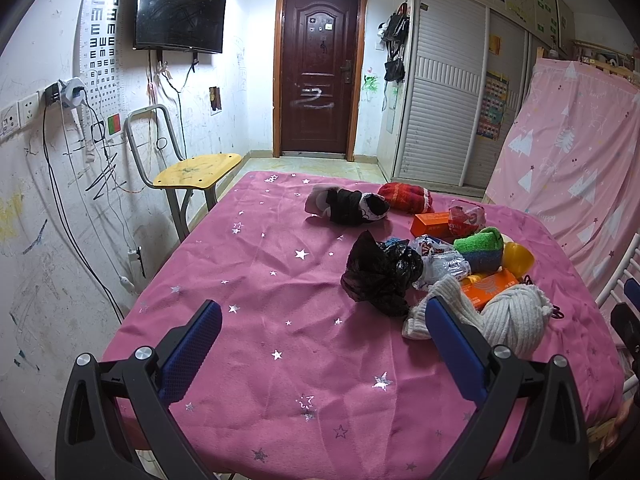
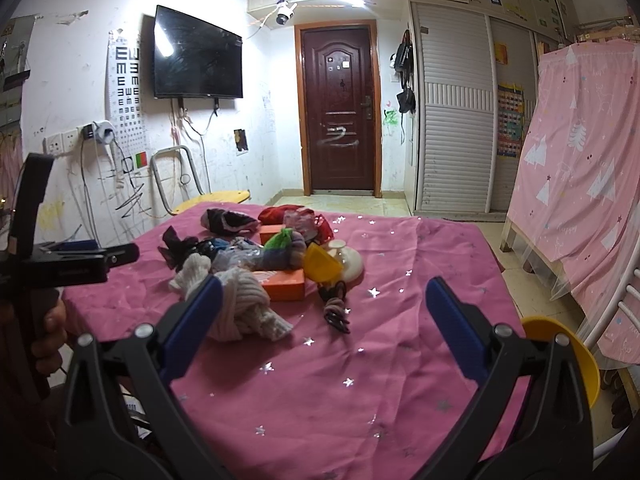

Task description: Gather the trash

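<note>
A pile of items lies on the pink starred tablecloth (image 1: 280,300). It holds a crumpled black plastic bag (image 1: 380,272), clear plastic wrappers (image 1: 444,260), orange boxes (image 1: 490,286), grey-white knit socks (image 1: 508,320), a green-blue sock (image 1: 482,250) and a yellow plastic piece (image 1: 518,258). My left gripper (image 1: 324,320) is open and empty, above the table's near edge, left of the pile. My right gripper (image 2: 324,304) is open and empty, in front of the pile; the knit socks (image 2: 244,304) lie by its left finger. The black bag (image 2: 176,246) shows at the pile's far left.
A black-white sock (image 1: 348,204) and a red sock (image 1: 406,196) lie farther back. A yellow chair (image 1: 196,172) stands at the table's far left corner. A yellow bin rim (image 2: 568,356) sits right of the table. A pink curtain (image 2: 580,168) hangs on the right. Dark hair ties (image 2: 336,308) lie near the pile.
</note>
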Tool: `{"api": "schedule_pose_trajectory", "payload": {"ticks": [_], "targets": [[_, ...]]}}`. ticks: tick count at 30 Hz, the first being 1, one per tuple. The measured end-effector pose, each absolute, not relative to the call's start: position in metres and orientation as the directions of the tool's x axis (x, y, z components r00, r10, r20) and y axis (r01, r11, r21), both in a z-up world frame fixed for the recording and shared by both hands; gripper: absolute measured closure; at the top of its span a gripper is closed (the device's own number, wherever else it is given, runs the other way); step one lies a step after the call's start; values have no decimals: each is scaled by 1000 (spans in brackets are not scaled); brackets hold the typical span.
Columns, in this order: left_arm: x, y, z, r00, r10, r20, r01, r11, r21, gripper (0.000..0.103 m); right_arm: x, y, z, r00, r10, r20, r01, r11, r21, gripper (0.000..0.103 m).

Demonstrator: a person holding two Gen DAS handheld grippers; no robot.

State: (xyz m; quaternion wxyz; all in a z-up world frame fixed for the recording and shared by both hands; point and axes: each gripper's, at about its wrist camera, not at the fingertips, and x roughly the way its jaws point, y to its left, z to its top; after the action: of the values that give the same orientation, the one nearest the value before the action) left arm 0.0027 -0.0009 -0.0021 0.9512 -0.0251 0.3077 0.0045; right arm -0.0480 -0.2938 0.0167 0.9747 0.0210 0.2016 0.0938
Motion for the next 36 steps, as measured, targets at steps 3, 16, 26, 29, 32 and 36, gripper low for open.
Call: {"api": "schedule_pose_trajectory", "payload": {"ticks": [3,16,26,29,32,36], "targets": [[3,-1,-2,811,-6,-585,-24,999,-44,9,-48,-294,17,901,191,-389,-175,982,78,6],[2,-7,-9,809,-8,-587,-23,999,-46,9,-48,-293,15,900,192,-390,-176,981,76,6],[3,-8,-12,807,-8,-590,-25,999,-48,9,-49,-285,8,895,200,-399,-182,980,81,6],[3,-6,-16,804,-12,-595,-25,998,-54,9,-48,-282,11,891,216,-400,-201,976,80,6],[5,-4,-13,804,-15,-594,-25,998,-58,9,-37,-277,9,880,248,-406,-234,969,83,6],[16,-2,-3,810,-5,-586,-37,998,-59,9,-30,-266,9,855,305,-420,-300,951,81,6]]}}
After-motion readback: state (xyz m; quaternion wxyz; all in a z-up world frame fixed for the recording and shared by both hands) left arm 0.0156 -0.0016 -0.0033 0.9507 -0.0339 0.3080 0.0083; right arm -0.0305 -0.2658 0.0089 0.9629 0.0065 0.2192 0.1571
